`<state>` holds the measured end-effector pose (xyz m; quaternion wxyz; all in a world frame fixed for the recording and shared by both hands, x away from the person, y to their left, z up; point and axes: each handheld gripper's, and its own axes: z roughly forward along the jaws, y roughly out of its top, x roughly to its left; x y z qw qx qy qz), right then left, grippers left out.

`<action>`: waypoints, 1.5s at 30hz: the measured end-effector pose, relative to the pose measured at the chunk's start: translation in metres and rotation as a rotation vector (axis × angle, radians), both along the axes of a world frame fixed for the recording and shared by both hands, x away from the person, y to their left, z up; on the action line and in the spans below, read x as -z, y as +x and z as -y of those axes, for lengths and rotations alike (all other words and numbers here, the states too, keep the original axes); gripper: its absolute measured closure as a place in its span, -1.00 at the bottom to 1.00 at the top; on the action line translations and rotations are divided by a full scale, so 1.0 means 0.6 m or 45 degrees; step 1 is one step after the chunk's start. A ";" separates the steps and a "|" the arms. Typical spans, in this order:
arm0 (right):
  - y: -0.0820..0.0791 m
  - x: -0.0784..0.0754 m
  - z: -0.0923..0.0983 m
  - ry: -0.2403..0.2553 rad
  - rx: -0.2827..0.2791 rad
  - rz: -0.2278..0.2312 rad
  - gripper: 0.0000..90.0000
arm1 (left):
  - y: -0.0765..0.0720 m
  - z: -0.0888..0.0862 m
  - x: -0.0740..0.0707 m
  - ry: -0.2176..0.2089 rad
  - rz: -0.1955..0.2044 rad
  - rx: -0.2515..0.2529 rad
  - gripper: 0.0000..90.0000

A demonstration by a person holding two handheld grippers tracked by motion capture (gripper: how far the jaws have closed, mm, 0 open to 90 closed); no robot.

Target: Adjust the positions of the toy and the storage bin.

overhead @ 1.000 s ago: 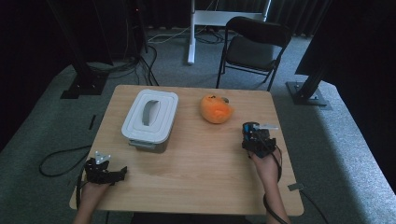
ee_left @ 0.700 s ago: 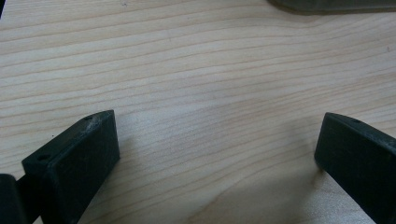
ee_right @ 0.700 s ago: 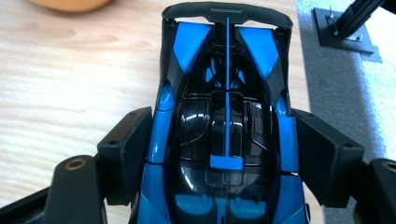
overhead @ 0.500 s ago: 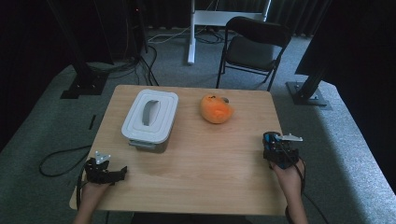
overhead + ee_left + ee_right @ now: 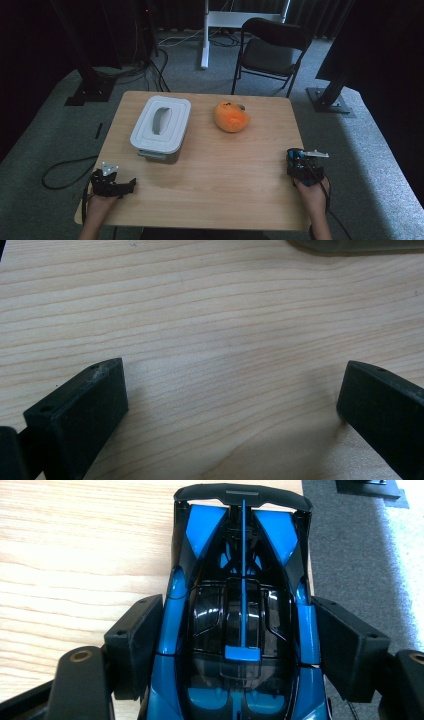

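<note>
A blue and black toy car (image 5: 242,570) sits lengthwise between the jaws of my right gripper (image 5: 240,630), which press on both its sides. In the high view this right gripper (image 5: 299,164) and the car (image 5: 294,156) are at the table's right edge, low over the wood. My left gripper (image 5: 129,184) rests near the front left corner of the table (image 5: 225,180). In its own view the left gripper (image 5: 232,400) stands open, with bare wood between its fingers (image 5: 85,410).
A white lidded box (image 5: 161,127) with a grey handle stands at the back left. An orange plush toy (image 5: 231,116) lies at the back centre. Behind the table are a dark chair (image 5: 272,52), stand bases and cables on grey carpet.
My right gripper has carried the blue car to the right and nearer the front, ending at the table's right edge. The left gripper has stayed put.
</note>
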<state>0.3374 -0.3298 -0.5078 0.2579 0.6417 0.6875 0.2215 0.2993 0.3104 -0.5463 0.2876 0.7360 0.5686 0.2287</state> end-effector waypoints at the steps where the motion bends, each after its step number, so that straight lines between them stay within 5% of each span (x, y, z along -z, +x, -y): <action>1: 0.000 0.002 0.001 0.002 0.004 -0.002 -0.44 | 0.000 0.000 0.000 0.000 0.000 0.000 -0.99; 25: -0.006 0.045 0.014 0.105 -0.029 -0.052 -0.50 | 0.000 0.000 0.000 0.000 0.000 0.002 -0.99; 28: -0.007 0.045 0.016 0.119 -0.029 -0.067 -0.68 | 0.000 0.000 0.000 0.000 0.000 0.002 -0.99; 38: -0.017 0.013 0.005 0.107 -0.026 0.034 -0.75 | 0.000 0.000 0.000 0.000 0.000 0.002 -0.99; 45: -0.020 -0.025 0.000 0.081 -0.200 0.135 -0.68 | 0.000 0.000 0.000 0.001 0.000 0.003 -0.99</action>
